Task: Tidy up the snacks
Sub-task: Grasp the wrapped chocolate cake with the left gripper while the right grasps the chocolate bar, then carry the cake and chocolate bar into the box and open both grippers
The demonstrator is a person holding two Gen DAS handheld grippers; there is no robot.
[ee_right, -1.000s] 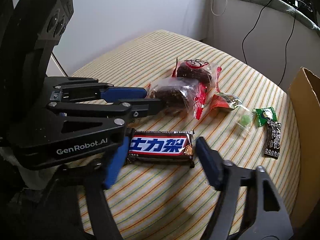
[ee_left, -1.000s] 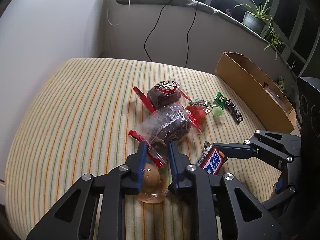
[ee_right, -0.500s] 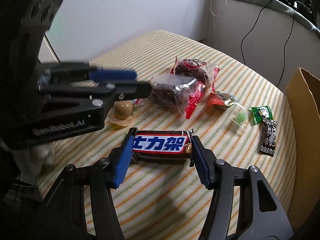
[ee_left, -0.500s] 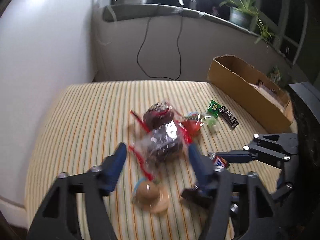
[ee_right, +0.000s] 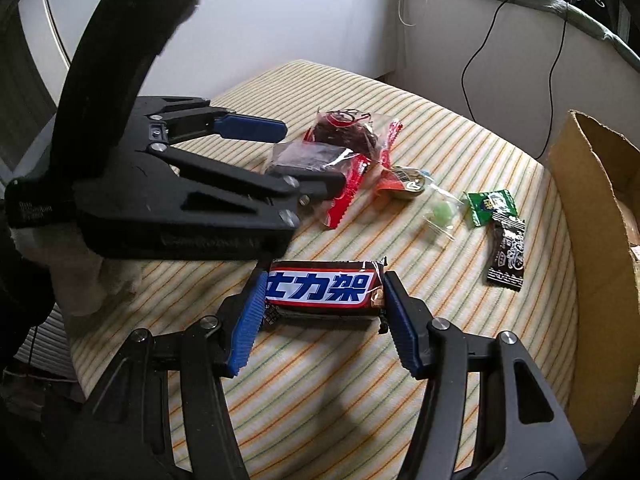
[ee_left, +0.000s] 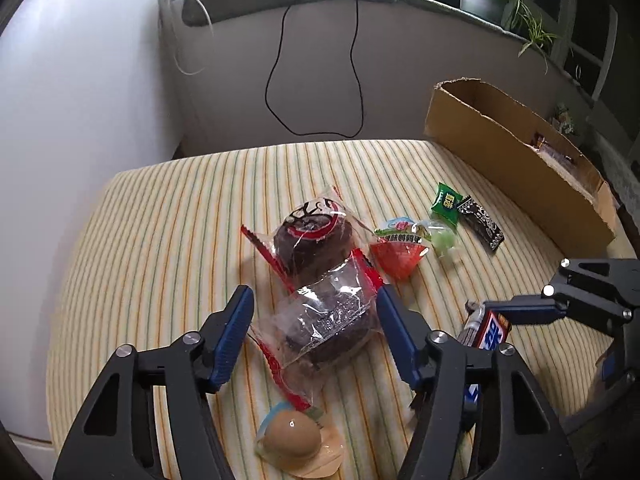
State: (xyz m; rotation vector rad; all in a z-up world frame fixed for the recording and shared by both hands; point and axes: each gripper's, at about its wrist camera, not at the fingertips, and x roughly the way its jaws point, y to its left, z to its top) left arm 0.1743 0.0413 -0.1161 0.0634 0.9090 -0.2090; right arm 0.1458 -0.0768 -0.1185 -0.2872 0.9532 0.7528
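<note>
Left wrist view: the left gripper [ee_left: 314, 336] hangs spread wide around a crinkly wrapped chocolate cake [ee_left: 328, 326] at frame centre; it looks soft and crushable.

Right wrist view: the right gripper [ee_right: 322, 312] brackets the stiff candy bar [ee_right: 324, 286] lengthwise at lower centre, apparently gripping its ends.

In the right wrist view the left gripper [ee_right: 280, 160] covers part of the nearer cake packet [ee_right: 308, 160]. The cardboard box [ee_right: 592, 240] at the bed's right edge is cut off by the frame, its contents too dim to tell.
</note>
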